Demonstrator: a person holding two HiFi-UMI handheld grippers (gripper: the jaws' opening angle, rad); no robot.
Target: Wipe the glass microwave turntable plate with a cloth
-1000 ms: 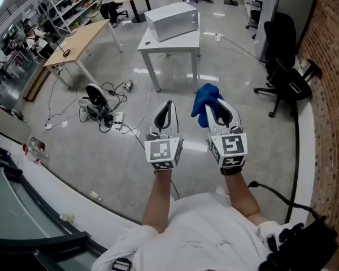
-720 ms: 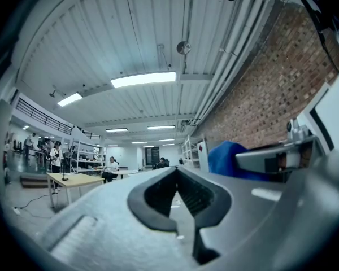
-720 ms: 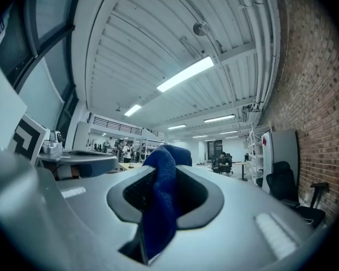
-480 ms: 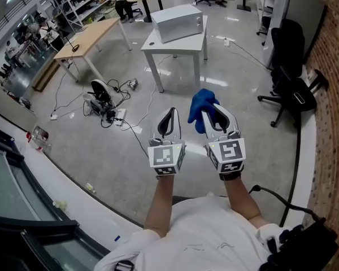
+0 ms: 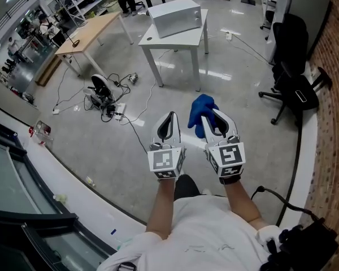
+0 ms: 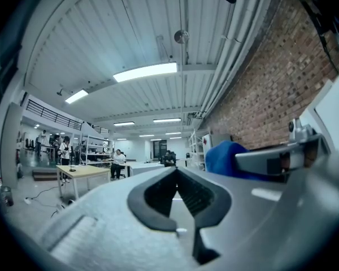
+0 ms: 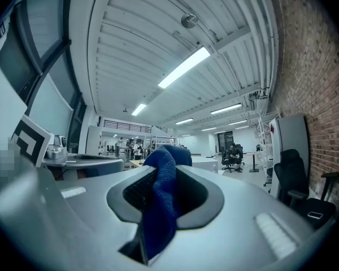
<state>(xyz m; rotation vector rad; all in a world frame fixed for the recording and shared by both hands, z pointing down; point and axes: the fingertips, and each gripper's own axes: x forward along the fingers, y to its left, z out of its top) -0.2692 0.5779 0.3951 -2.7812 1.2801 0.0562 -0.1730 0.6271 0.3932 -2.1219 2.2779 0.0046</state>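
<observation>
A blue cloth [image 5: 201, 109] is clamped in my right gripper [image 5: 212, 114], which is shut on it and held in the air over the floor. In the right gripper view the cloth [image 7: 160, 199] fills the gap between the jaws and sticks out past their tips. My left gripper [image 5: 168, 117] hangs beside it, shut with nothing in it; its jaws meet at the tips [image 6: 177, 171]. A white microwave [image 5: 175, 16] stands on a white table [image 5: 170, 40] well ahead of both grippers. A faint round shape [image 5: 149, 38] lies on the table left of the microwave; I cannot tell whether it is the glass plate.
Cables and a small device [image 5: 101, 96] lie on the floor to the left of the path. A wooden desk [image 5: 87, 34] stands further left. Black office chairs [image 5: 291, 86] and a brick wall [image 5: 334, 66] are on the right. A white ledge [image 5: 56, 182] runs along the lower left.
Both grippers have sunk slightly lower in the head view and the view has tilted a little. The right gripper still clamps the cloth; the left stays shut.
</observation>
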